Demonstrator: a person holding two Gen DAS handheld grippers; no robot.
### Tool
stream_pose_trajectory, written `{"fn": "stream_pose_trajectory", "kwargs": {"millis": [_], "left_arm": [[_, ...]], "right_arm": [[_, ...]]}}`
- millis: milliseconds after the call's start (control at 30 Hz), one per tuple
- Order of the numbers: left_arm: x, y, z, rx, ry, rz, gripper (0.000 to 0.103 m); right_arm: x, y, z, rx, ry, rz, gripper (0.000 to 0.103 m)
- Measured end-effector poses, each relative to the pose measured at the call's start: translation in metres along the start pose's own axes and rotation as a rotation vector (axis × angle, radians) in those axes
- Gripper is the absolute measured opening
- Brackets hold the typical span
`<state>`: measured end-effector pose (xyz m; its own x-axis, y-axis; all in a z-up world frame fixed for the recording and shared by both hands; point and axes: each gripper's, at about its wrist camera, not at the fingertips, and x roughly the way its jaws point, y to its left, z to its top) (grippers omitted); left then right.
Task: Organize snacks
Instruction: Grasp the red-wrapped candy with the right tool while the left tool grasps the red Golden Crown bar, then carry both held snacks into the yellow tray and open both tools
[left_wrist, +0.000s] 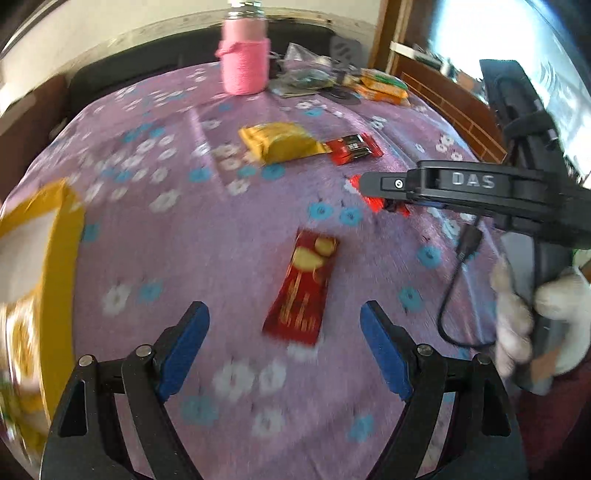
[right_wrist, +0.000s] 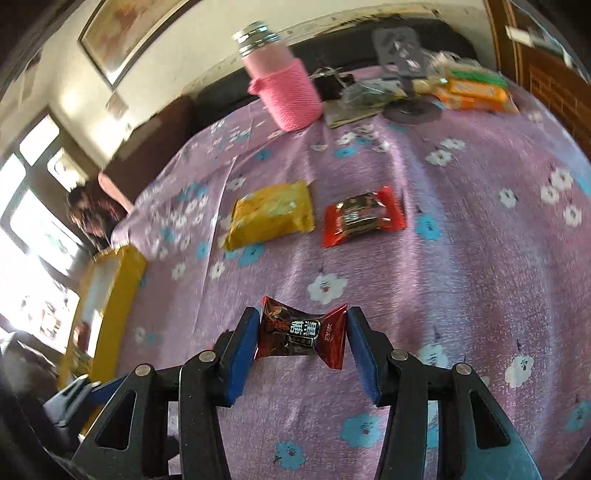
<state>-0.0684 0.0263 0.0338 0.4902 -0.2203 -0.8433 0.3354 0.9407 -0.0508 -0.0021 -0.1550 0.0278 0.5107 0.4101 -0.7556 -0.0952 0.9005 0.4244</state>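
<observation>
Purple flowery bench (right_wrist: 461, 258): right tool (right_wrist: 301, 334) grasping a red candy wrapper (right_wrist: 301, 332) just above the cloth; left tool (left_wrist: 284, 332) released over a red snack bar (left_wrist: 303, 288).

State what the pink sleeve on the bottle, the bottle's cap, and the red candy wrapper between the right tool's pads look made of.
Pink sleeve: likely knitted yarn, matte, with ribbed stitch texture. Bottle's cap: probably bare metal, silvery, with bright ringed highlights. Red candy wrapper: seemingly thin glossy plastic or foil film, creased, with flared twisted ends and glare.
</observation>
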Motion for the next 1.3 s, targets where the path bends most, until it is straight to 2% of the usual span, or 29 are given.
{"fn": "stream_pose_trajectory", "kwargs": {"millis": [67,100,233,500,800,933,1067,1167,1300], "left_arm": [[0.012,-0.001,0.007,0.03,0.005,0.006,0.078],[0.018,-0.001,0.009,0.044,0.012,0.009,0.059],[0.023,-0.004,0.014,0.089,0.006,0.027,0.025],[0.01,0.004,0.009,0.028,-0.022,-0.001,0.024],[-0.049,0.031,-0.006,-0.084,-0.119,-0.028,0.024],[-0.093,0.066,-0.026,-0.169,-0.188,0.021,0.024],[-0.13,0.113,-0.054,-0.275,-0.232,0.103,0.024],[-0.149,0.148,-0.079,-0.351,-0.247,0.153,0.025],[-0.159,0.181,-0.103,-0.419,-0.257,0.191,0.025]], "right_arm": [[0.004,-0.007,0.001,0.04,0.009,0.021,0.05],[0.005,-0.01,0.002,0.055,0.012,0.029,0.05],[0.003,-0.013,0.003,0.072,-0.001,0.038,0.05],[-0.002,-0.001,0.001,0.028,-0.04,0.049,0.05],[-0.005,0.008,-0.001,0.009,-0.07,0.095,0.05],[-0.008,0.012,-0.003,0.003,-0.086,0.107,0.05],[-0.013,0.025,-0.007,-0.02,-0.111,0.127,0.05],[-0.016,0.048,-0.012,-0.068,-0.122,0.133,0.05],[-0.014,0.092,-0.026,-0.141,-0.09,0.168,0.05]]}}
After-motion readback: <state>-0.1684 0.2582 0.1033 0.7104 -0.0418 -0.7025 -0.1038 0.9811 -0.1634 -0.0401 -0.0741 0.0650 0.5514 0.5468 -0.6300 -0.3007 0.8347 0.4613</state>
